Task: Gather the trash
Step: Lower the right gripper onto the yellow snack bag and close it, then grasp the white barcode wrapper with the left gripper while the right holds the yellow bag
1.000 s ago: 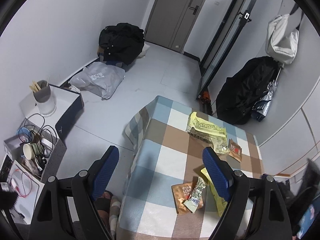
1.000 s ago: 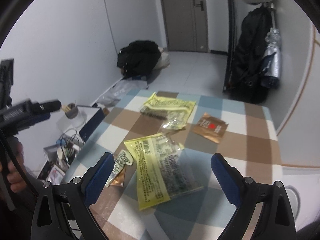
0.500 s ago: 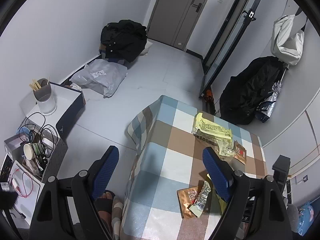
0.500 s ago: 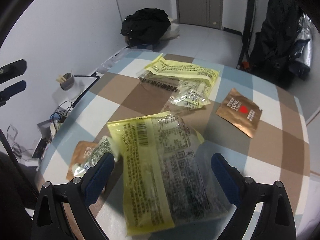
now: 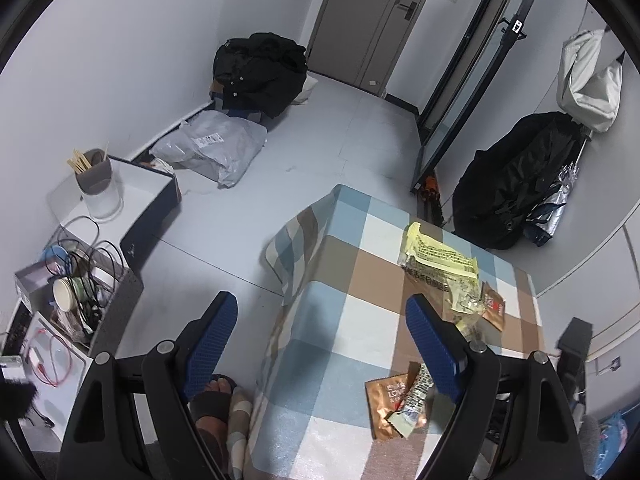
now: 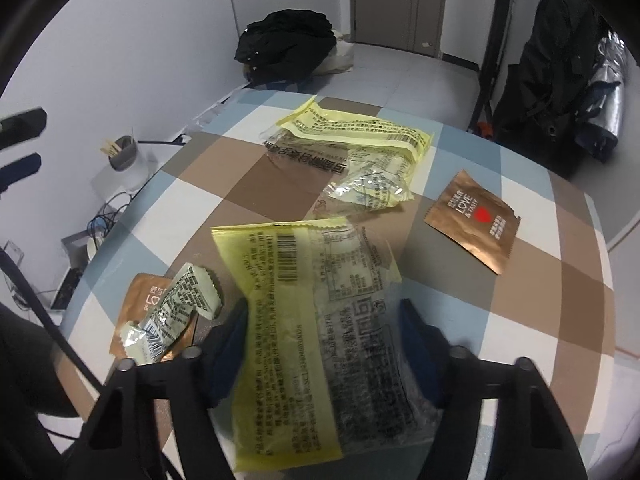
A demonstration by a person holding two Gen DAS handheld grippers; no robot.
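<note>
Trash lies on a checked tablecloth (image 6: pixel 256 184). A large yellow wrapper (image 6: pixel 320 312) lies between the fingers of my right gripper (image 6: pixel 324 320), whose jaws stand on either side of it, partly closed. Left of it are a crumpled green-white wrapper (image 6: pixel 176 312) on a brown sachet (image 6: pixel 140 292). Farther off lie another yellow wrapper (image 6: pixel 360 136), a clear crumpled wrapper (image 6: pixel 372 192) and a brown sachet (image 6: pixel 472 220). My left gripper (image 5: pixel 320 336) is open and empty, high above the table's left edge (image 5: pixel 288 320).
On the floor left of the table are a box of cables and a cup (image 5: pixel 76 292), a white box with a holder (image 5: pixel 96 188), a grey parcel (image 5: pixel 212 148) and black clothes (image 5: pixel 260 72). A black bag (image 5: pixel 520 176) stands by the right wall.
My right gripper has come down and forward over the large yellow wrapper and its jaws have narrowed around it. My left gripper has risen and drawn back from the table.
</note>
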